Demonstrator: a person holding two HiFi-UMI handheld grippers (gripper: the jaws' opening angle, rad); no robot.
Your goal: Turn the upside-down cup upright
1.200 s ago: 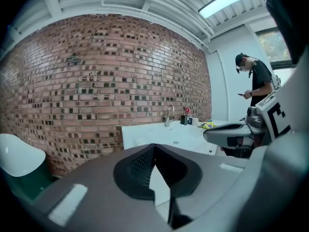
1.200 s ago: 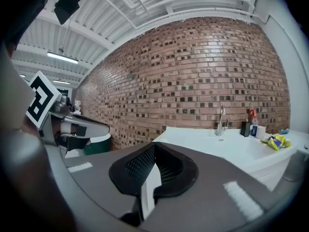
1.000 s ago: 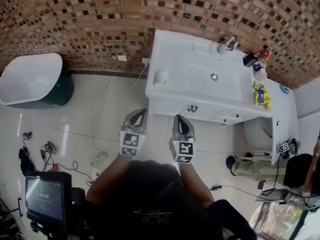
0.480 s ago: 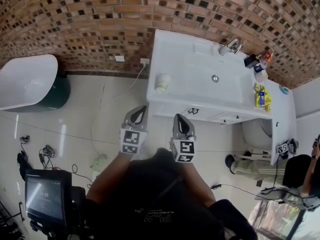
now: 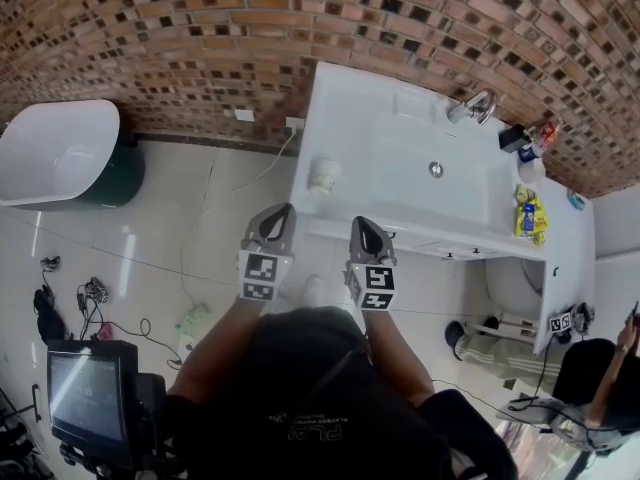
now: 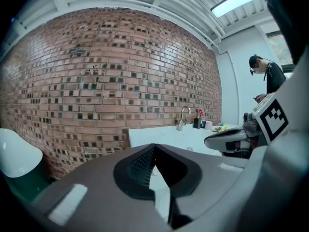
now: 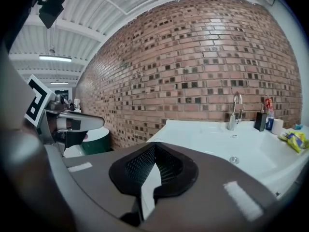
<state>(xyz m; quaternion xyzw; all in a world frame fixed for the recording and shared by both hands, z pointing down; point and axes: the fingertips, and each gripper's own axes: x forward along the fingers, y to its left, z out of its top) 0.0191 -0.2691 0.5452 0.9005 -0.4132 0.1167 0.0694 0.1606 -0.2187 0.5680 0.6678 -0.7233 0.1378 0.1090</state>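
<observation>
Cup (image 5: 322,175) sits at the left end of the white tabletop (image 5: 400,118), untouched; orientation too small to confirm. Left hand-held gripper (image 5: 280,216) and right hand-held gripper (image 5: 362,228) are both closed, empty, well short of it. Judged: reach, grasp and flip all remain.

1. A bathroom mock-up is indicated: a white vanity basin (image 5: 350,118) with a tap (image 5: 478,106) is set against a brick wall (image 5: 200,38), and a freestanding bathtub (image 5: 55,153) stands on the tiled floor (image 5: 200,218).
2. A test hall is suggested by loose cables (image 5: 92,296), a monitor (image 5: 88,396) and an exposed ceiling (image 7: 91,30).
</observation>
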